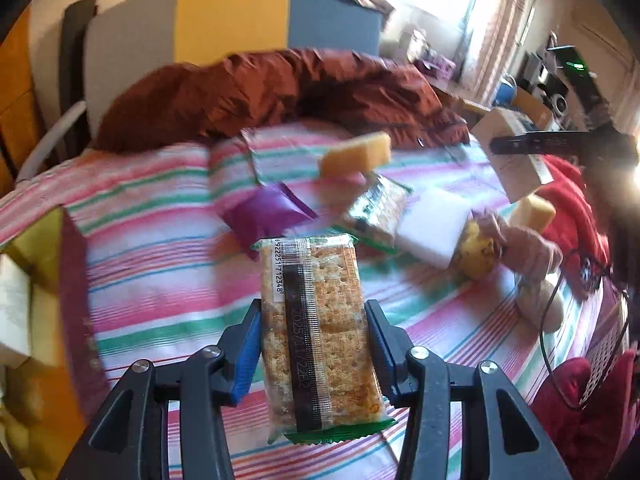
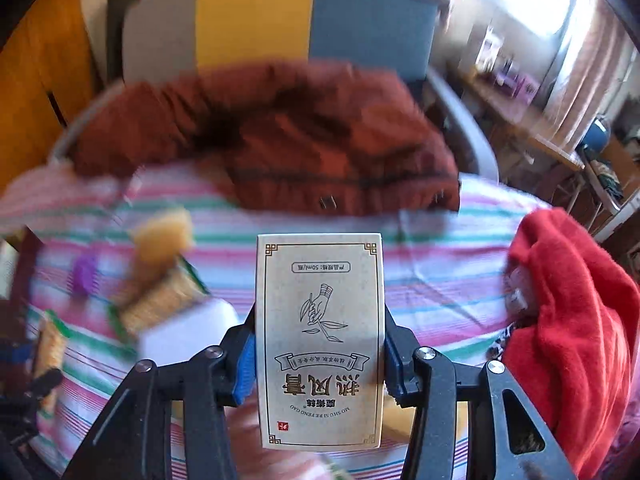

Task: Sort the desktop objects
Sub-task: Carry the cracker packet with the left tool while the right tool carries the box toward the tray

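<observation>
My left gripper [image 1: 314, 312] is shut on a cracker packet [image 1: 316, 336] with a green edge, held above the striped cloth [image 1: 160, 280]. My right gripper [image 2: 320, 328] is shut on a beige medicine box [image 2: 320, 340] with a hand-and-leaf drawing; the box and gripper also show at the right of the left wrist view [image 1: 516, 160]. On the cloth lie a purple pouch [image 1: 266, 212], a second cracker packet [image 1: 376, 208], a yellow sponge [image 1: 356, 156], a white block [image 1: 432, 224] and a potato-like lump [image 1: 476, 252].
A rust-brown jacket [image 1: 280, 92] lies across the far side of the cloth, before a grey, yellow and blue chair back [image 1: 232, 20]. A red cloth [image 2: 572, 320] is heaped at the right. Another yellow sponge [image 1: 534, 212] sits at the right. Boxes [image 1: 24, 288] stand at the left edge.
</observation>
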